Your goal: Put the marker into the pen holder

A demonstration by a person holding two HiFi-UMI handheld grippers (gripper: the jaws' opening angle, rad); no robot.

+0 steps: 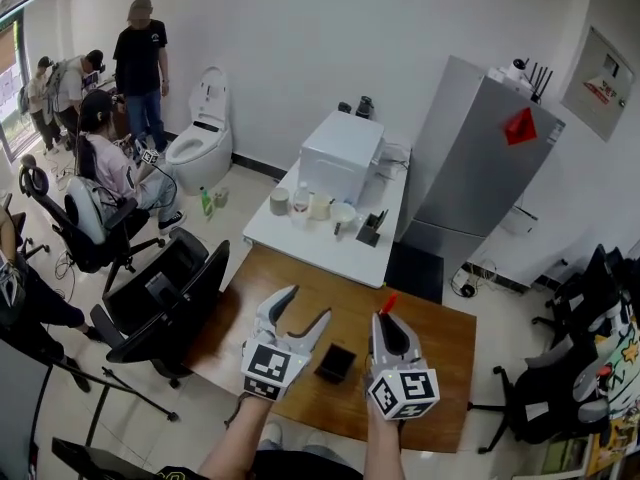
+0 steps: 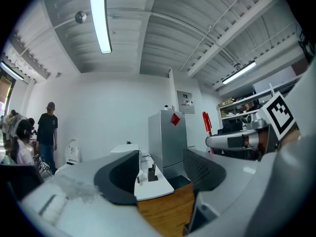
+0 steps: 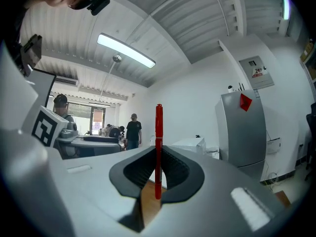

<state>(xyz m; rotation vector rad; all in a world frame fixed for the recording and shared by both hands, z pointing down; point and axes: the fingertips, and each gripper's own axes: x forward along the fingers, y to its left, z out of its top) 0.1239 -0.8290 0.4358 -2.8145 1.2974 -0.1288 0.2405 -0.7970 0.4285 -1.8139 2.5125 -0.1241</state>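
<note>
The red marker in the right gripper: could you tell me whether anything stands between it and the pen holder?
Nothing visible does. The red marker is clamped in the jaws of the right gripper, and the black square pen holder stands on the brown wooden table left of it. The left gripper is beyond it.

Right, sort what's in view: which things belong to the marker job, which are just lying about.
Job: red marker, clamped by the right gripper; black pen holder on the wooden table.
Lying about: left gripper, open and empty; fridge; toilet; office chair; white table.
</note>
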